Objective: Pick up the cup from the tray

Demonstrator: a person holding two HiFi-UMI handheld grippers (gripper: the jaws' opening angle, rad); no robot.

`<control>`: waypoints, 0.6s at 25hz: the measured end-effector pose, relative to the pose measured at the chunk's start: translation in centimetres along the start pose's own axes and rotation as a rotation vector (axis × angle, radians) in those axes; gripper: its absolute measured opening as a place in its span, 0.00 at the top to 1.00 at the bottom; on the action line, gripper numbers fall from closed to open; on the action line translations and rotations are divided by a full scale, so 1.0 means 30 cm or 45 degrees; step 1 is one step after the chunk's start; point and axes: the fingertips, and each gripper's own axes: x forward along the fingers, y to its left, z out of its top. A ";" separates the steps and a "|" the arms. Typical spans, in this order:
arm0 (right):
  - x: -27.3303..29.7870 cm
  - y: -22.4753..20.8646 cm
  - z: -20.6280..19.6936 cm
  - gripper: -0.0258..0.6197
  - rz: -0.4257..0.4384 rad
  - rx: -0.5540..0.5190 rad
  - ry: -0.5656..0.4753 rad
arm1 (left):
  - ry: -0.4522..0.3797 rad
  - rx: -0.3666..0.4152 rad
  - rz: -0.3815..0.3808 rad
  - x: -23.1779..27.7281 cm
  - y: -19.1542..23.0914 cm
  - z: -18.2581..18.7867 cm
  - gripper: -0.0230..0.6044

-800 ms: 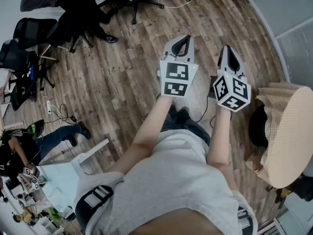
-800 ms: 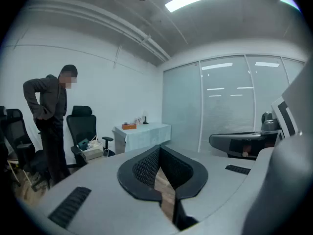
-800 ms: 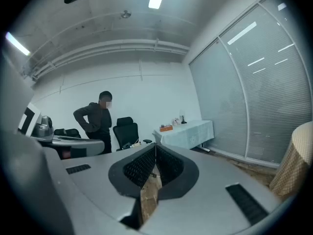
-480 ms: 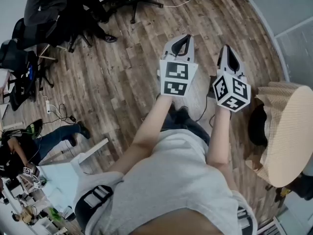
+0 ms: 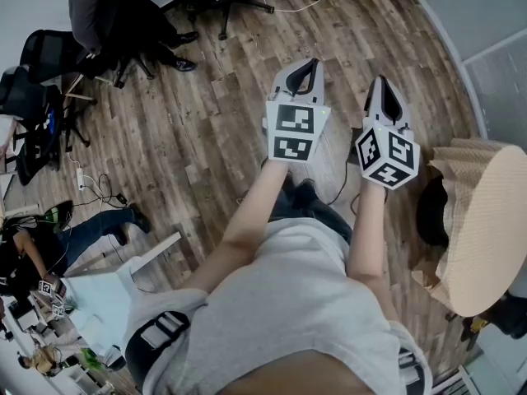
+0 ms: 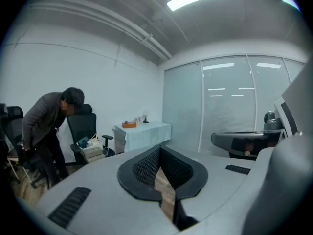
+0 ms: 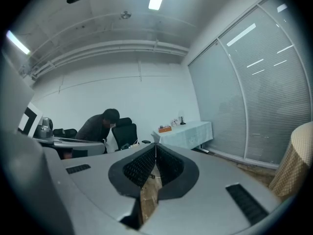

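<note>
Currently the left gripper [image 5: 306,62] and the right gripper [image 5: 382,79] are held side by side, near each other but not touching, above the wooden floor [image 5: 206,130]. Each has its jaws together with nothing between them. A beige woven stool [image 5: 486,220] stands just right of the right gripper. No view shows the cup or the tray, so where they are cannot be told. Farther off, a person [image 6: 46,126] bends beside a black office chair [image 6: 84,126].

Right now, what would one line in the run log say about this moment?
left gripper: jaws shut, empty | right gripper: jaws shut, empty | both held over wooden floor | cup, tray: not in view
</note>
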 end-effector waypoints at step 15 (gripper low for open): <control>0.002 -0.110 -0.073 0.95 0.086 0.045 0.052 | 0.038 0.000 0.044 0.057 -0.123 -0.062 0.95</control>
